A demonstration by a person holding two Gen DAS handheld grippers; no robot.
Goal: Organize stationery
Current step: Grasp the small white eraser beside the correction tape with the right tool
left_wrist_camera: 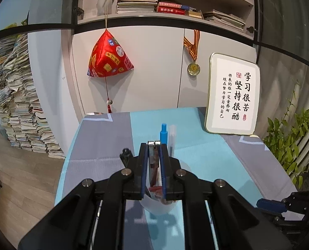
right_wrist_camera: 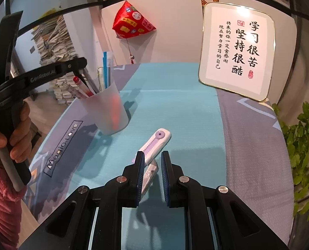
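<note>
- The table carries the translucent cup at its left.
- Left tool pinches a red pen above the cup; tilted release could tip it.
- Right tool, spread, nears the purple-white cutter; it may skid away.

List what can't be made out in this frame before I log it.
- Red pen, left wrist view: the left gripper covers most of it; whether it is fully released is unclear.
- Cup, right wrist view: the frosted wall blurs its contents into a red smear.
- Tube under the purple cutter, right wrist view: the right gripper hides its lower end; label too small.
</note>
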